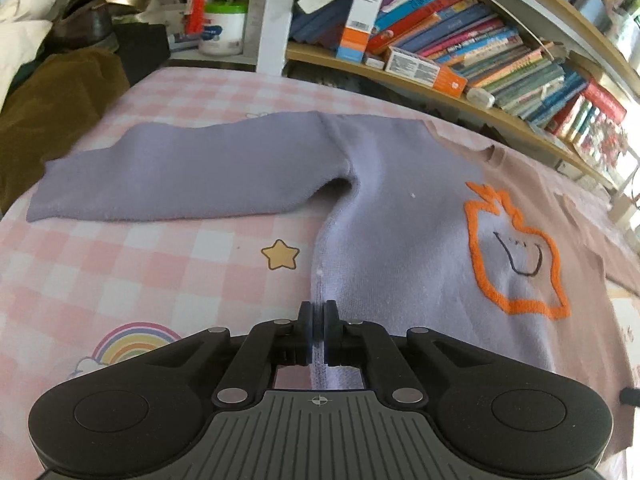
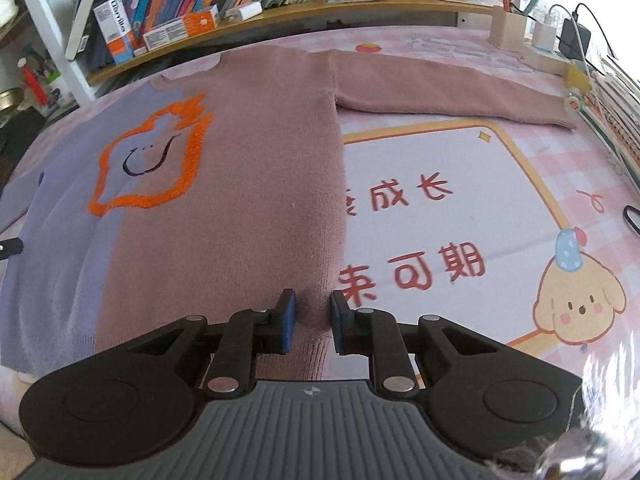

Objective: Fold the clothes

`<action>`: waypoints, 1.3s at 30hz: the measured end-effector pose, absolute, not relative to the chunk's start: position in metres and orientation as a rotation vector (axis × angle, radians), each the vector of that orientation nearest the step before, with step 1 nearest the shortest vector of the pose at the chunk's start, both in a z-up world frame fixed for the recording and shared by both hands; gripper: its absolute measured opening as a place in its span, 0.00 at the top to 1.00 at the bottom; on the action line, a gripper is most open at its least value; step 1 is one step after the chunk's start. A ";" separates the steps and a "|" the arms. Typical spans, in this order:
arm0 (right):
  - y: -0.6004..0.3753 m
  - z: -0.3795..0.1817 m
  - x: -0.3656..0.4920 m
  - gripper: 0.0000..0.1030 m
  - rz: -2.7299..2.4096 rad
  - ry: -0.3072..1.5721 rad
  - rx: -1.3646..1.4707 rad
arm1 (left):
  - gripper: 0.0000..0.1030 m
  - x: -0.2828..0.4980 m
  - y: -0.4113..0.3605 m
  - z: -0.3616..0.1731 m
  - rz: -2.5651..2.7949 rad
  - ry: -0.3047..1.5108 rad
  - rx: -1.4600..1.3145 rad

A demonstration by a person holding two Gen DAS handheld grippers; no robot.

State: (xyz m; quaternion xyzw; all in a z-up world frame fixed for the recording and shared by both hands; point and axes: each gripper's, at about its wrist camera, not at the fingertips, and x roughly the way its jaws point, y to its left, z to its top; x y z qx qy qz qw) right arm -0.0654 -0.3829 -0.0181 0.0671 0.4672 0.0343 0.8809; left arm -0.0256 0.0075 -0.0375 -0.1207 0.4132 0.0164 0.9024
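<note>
I'm looking down at the sweater [image 1: 400, 208], which is lying flat and face up on the pink checked mat [image 1: 140, 264], half lilac and half dusty pink, with an orange-outlined smiley shape [image 1: 516, 252] stitched across the colour seam. Its lilac sleeve [image 1: 180, 176] is stretching straight out sideways from the body, and on the other side the pink sleeve [image 2: 448, 88] is doing the same, both lying flat on the mat.

My left gripper [image 1: 319, 330] is sitting right on the lilac side edge of the sweater, down near the hem, and its blue-padded fingers [image 1: 307, 328] are pressed nearly together with that knit edge running between them, so I'm pinching the fabric there.

My right gripper [image 2: 313, 322] is sitting at the sweater's pink side edge, also near the hem. Its fingers [image 2: 287, 322] are standing apart, with a strip of pink knit showing in the gap; they're straddling the edge, not clamping it.

Beyond the sweater's collar, a wooden shelf [image 1: 400, 76] of leaning books [image 1: 480, 40] is running along the far side. Beside the sweater's pink edge, the mat's printed white panel [image 2: 440, 208] is showing red characters and a cartoon puppy [image 2: 576, 300].
</note>
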 end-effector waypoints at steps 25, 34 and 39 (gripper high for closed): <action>-0.369 -0.013 -0.091 0.46 -0.017 0.907 0.147 | 0.66 -0.049 0.007 -0.035 0.031 0.824 -0.266; -0.371 -0.004 -0.097 0.38 0.051 0.864 0.132 | 0.65 -0.069 -0.002 -0.027 0.091 0.767 -0.282; -0.384 -0.001 -0.100 0.33 0.099 0.852 0.141 | 0.59 -0.084 -0.015 -0.028 0.157 0.793 -0.288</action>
